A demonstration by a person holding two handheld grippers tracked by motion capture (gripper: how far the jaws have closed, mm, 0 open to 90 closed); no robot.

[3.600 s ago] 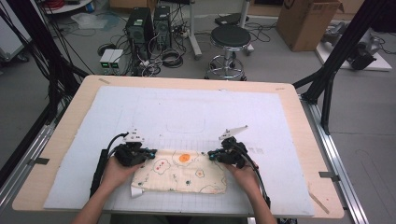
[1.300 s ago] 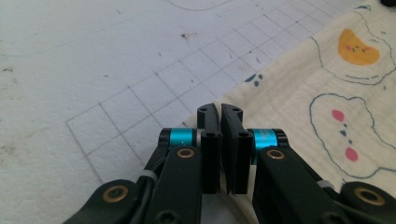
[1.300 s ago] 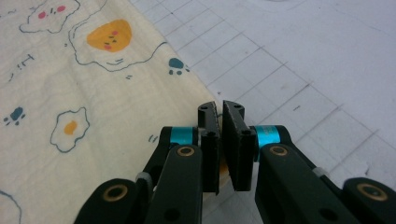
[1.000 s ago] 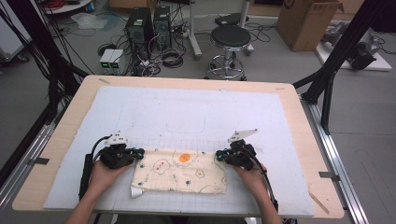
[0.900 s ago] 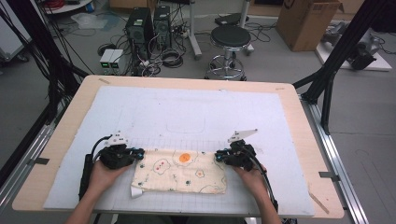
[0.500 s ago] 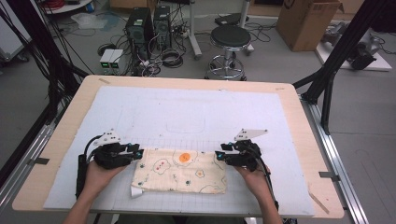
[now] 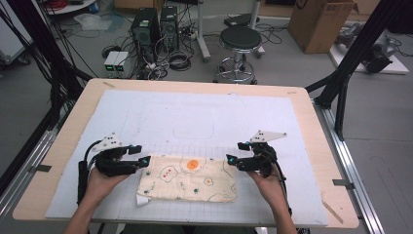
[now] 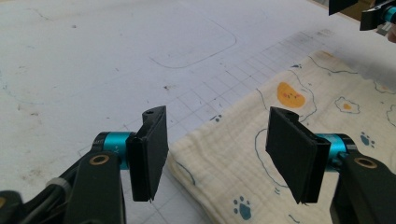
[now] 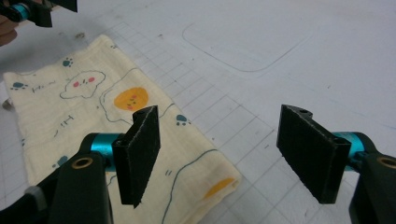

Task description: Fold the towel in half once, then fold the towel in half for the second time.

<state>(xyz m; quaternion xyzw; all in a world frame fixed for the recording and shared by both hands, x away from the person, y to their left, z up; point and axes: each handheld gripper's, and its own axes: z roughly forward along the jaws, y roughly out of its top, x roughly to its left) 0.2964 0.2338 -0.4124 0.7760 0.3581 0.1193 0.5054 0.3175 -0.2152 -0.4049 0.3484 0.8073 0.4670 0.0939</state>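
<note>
Cream cloth with orange blobs, teal paw prints.

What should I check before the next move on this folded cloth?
1. Left gripper jaws open, nothing between the pads: ok.
2. Right gripper jaws open, clear of fabric: ok.
3. Cloth lies flat on the white mat, released: ok.
4. Edges aligned: a white tag pokes out at its near left corner: not ok.
5. Layers under the top fold even: cannot tell.

Even, bright overhead light, soft shadows, no glare. High view slightly soft; gripper views sharp past fingers, blurry close in.
</note>
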